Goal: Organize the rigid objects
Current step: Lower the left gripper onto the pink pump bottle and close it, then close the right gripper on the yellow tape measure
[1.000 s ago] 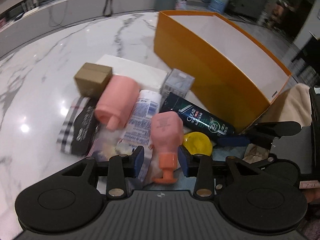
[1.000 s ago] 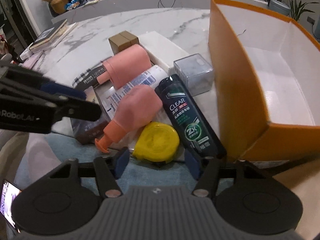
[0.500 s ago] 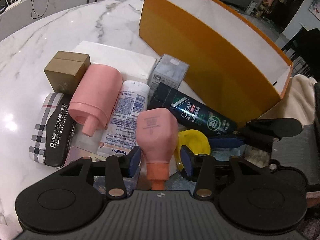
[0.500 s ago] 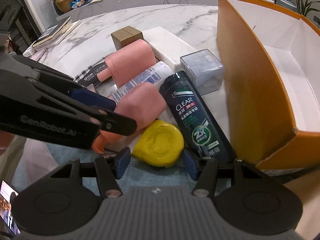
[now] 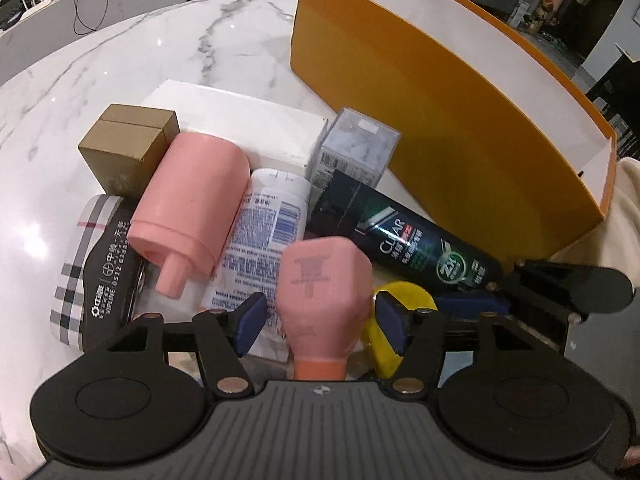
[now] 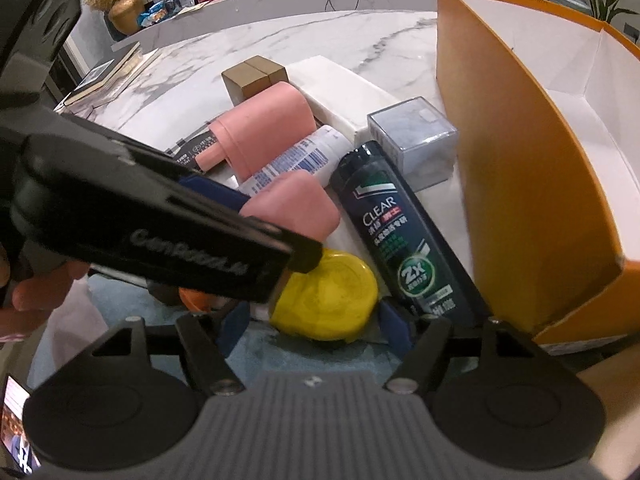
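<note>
1. Plaid case [image 5: 74,264], flat and rounded, lies at the heap's left edge on the marble table [image 5: 120,60].
2. Left gripper [image 5: 320,322]: jaws opening, pads now clear of the small pink bottle [image 5: 322,276], gripped a second ago; the bottle's long axis runs away from the camera, orange neck nearest.
3. Right gripper [image 6: 316,322]: jaws opening, straddling the glossy yellow disc [image 6: 326,300], not touching.
4. Orange cardboard box [image 5: 440,92], white-lined, stands rightmost.
</note>
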